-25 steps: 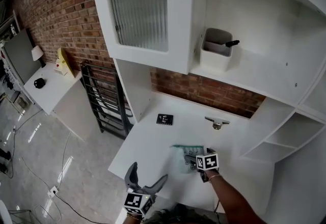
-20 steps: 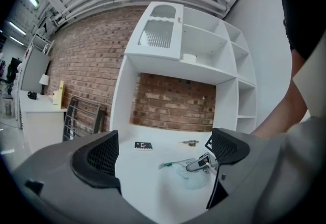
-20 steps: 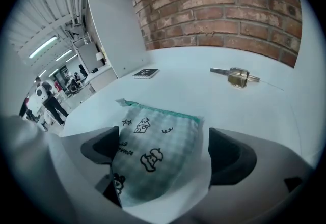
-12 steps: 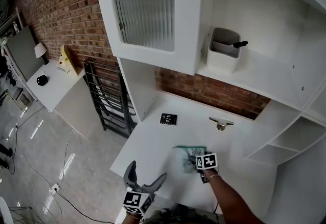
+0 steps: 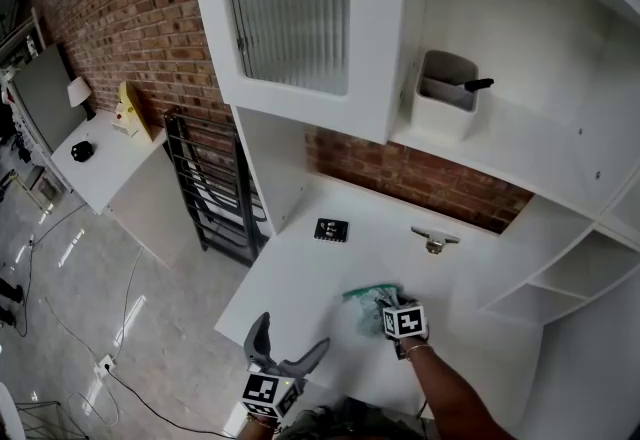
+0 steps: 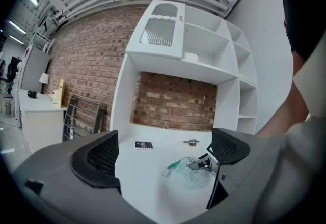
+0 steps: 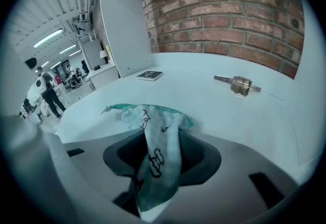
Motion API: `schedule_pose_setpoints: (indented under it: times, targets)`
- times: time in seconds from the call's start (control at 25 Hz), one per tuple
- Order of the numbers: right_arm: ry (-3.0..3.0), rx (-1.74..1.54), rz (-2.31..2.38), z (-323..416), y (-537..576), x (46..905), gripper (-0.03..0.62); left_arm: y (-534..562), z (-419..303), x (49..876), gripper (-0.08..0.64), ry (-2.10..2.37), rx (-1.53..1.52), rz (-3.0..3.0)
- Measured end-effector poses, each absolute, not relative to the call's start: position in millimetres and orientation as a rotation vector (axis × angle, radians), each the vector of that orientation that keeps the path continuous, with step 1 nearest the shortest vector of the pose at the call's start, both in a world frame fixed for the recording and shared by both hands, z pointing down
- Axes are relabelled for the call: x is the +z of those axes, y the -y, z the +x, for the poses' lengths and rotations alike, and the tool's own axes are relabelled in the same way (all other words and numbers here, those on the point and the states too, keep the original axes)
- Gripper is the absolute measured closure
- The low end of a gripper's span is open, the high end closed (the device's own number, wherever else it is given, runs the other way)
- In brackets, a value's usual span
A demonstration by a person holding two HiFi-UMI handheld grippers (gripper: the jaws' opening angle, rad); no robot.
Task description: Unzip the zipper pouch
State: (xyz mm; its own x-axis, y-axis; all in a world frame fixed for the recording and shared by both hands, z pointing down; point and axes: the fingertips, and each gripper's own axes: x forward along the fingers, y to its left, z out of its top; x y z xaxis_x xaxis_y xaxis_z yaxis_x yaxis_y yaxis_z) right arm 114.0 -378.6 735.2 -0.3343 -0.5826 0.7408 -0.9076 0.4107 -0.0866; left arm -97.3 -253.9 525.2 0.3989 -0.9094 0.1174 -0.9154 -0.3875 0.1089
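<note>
The zipper pouch [image 5: 362,299], pale see-through fabric with a teal zipper edge and black drawings, lies bunched on the white desk [image 5: 300,278]. My right gripper [image 5: 386,309] points down at its near end. Its jaws have just been closing, and in the right gripper view the pouch [image 7: 153,131] is squeezed into a narrow fold between them, my right gripper [image 7: 160,159] shut on it. My left gripper [image 5: 290,353] hangs open and empty off the desk's front edge. Its own view looks level across the desk at the pouch [image 6: 189,173].
A small black card [image 5: 331,229] and a metal fitting [image 5: 433,242] lie near the brick back wall. A white bin [image 5: 443,93] stands on the shelf above, beside a ribbed-glass cabinet door [image 5: 290,8]. A dark rack [image 5: 205,188] stands left of the desk.
The right jaws closed in on the pouch, which went from lying flatter to bunched and pinched. The left gripper kept still.
</note>
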Motion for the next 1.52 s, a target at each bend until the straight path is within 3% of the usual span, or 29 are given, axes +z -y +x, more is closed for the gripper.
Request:
schedule_pose_setpoints:
  times: [0.44,1.04,1.52]
  targets:
    - [2.192,0.507,1.333,108,373,690,0.489,256,-85,526,-0.008,1.591,0.050,2.506]
    - [2.378,0.469,1.392,96,344,634,0.532,251,-64,528,-0.008,1.516,0.038,2.525]
    - [2.653,0.443,1.475,83,318,528,0.543,242,-50,525,-0.006,1.391,-0.027,2.518]
